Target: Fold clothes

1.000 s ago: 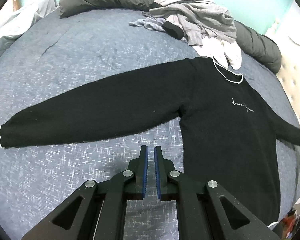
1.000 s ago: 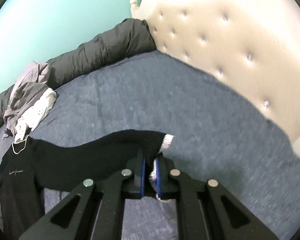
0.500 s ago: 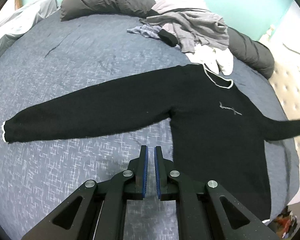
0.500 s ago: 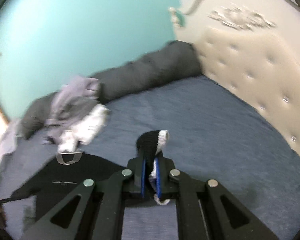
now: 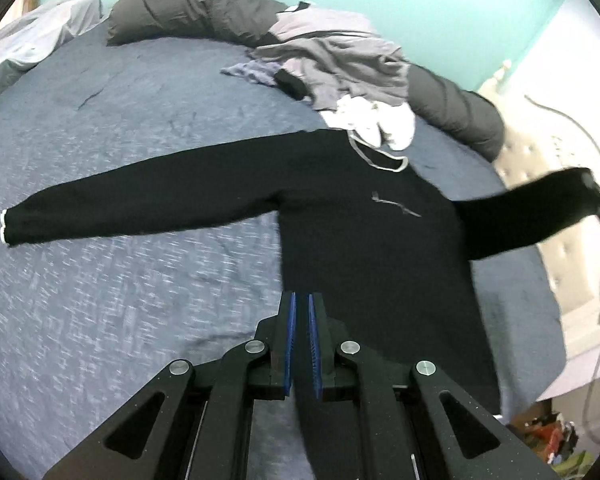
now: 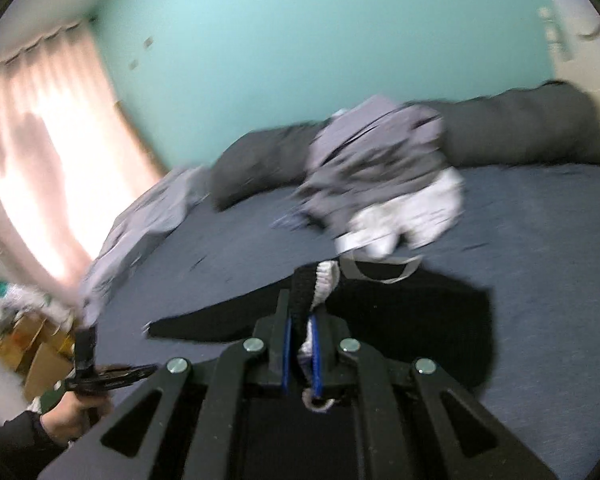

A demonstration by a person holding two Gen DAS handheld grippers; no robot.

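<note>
Left wrist view: the left gripper (image 5: pixel 302 320) hangs over the bed (image 5: pixel 100 280) with its jaws drawn nearly together and nothing between the blue pads. Its tips sit over the lower side edge of the black sweater (image 5: pixel 372 248), which lies flat ahead and to the right of the claw. One sleeve (image 5: pixel 140 208) stretches flat to the far left, its white-trimmed cuff well short of the bed's edge, with a broad bare stretch of blue cover between it and the claw. The other sleeve (image 5: pixel 520 220) is raised off the cover at the right, its end lost in dark blur at the frame edge. Beyond the collar a heap of grey and white clothes (image 5: pixel 348 76) rests against a long dark bolster (image 5: pixel 204 12). The sweater's hem is cut off behind the claw's right arm.

Right wrist view: the right gripper (image 6: pixel 300 336) is clamped on the sweater's cuff (image 6: pixel 324 284), black knit and white trim standing up between the pads. The sweater body spreads below and just ahead of the claw. The whole picture is smeared, so the clothes heap (image 6: pixel 380 184) shows little detail. Low to the left, a hand (image 6: pixel 72 412) grips the other tool; a curtain (image 6: pixel 40 160) glows behind.
</note>
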